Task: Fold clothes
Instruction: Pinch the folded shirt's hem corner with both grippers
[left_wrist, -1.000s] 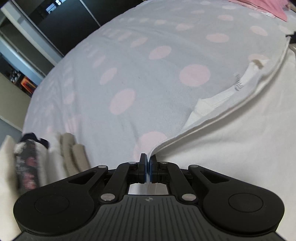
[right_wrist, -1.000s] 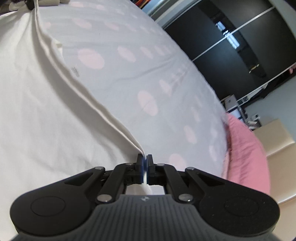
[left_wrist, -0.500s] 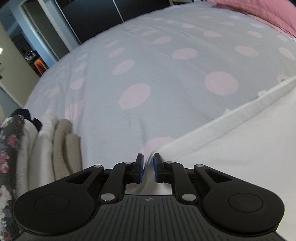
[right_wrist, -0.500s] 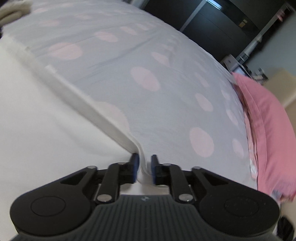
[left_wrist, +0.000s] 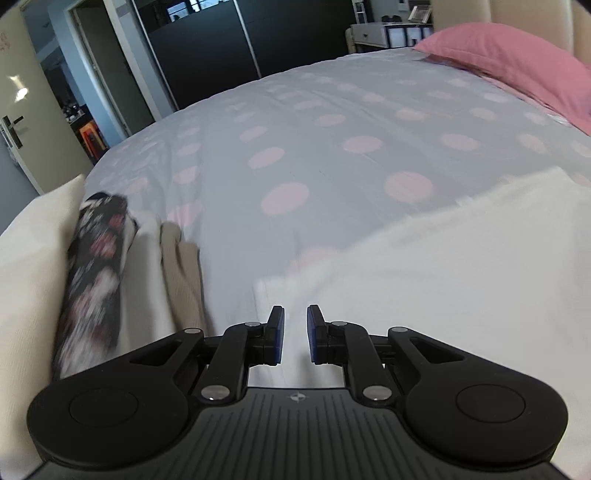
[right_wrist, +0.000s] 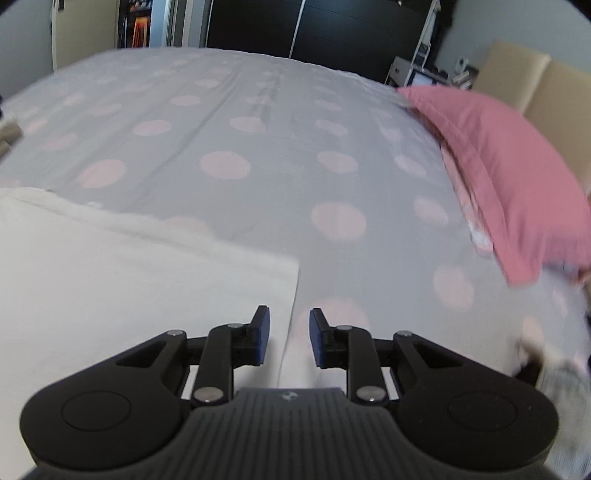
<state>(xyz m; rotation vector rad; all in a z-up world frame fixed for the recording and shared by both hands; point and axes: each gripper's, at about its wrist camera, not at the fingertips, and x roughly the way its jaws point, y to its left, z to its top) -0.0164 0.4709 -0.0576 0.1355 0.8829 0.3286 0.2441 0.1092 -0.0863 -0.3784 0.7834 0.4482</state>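
Observation:
A white garment (left_wrist: 443, 280) lies flat on the grey bedspread with pink dots (left_wrist: 332, 155). My left gripper (left_wrist: 294, 334) is open just above the garment's left end, nothing between its blue pads. In the right wrist view the same white garment (right_wrist: 129, 280) fills the lower left, its right edge running down between the fingers. My right gripper (right_wrist: 289, 338) is open over that edge and holds nothing.
A stack of folded clothes (left_wrist: 110, 266), one dark and floral, one beige, lies left of the left gripper beside a white pillow (left_wrist: 26, 266). A pink pillow (right_wrist: 509, 173) sits at the bed's right, by a beige headboard (right_wrist: 535, 85). Dark wardrobe doors (left_wrist: 207, 55) stand beyond.
Both grippers were shut on the white garment's edge and have opened, letting it drop flat on the bed. Both have since risen and tilted up, showing more of the room.

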